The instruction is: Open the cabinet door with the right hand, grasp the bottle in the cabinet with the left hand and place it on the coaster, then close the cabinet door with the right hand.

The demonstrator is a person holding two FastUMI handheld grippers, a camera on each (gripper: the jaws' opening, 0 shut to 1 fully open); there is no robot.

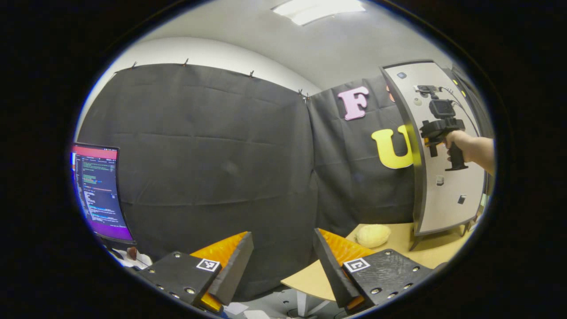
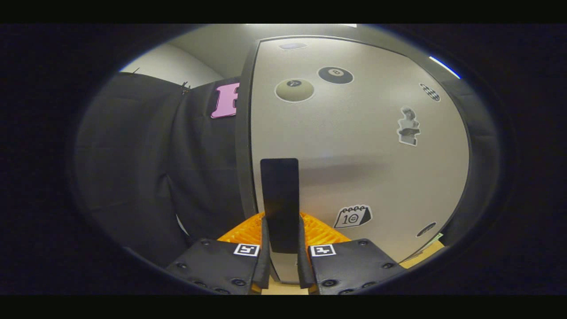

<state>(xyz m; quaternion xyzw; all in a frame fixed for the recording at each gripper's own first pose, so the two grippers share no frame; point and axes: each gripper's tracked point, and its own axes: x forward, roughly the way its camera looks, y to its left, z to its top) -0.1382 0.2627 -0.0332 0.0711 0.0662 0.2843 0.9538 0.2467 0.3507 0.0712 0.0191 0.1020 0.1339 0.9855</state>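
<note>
Both fingers (image 2: 263, 248) (right hand-held gripper (image 2: 280, 252)) pinch door handle (image 2: 279, 199).

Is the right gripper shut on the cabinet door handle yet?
Yes, shut on it. In the right gripper view, both fingers of the right gripper press the sides of the black handle on the cabinet door.

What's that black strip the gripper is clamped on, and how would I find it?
Start at the tall pale cabinet door dotted with stickers. Near its left edge stands an upright black handle, with the right gripper shut on it. Unlike the small flat stickers around it, it is a plain dark bar.
</note>
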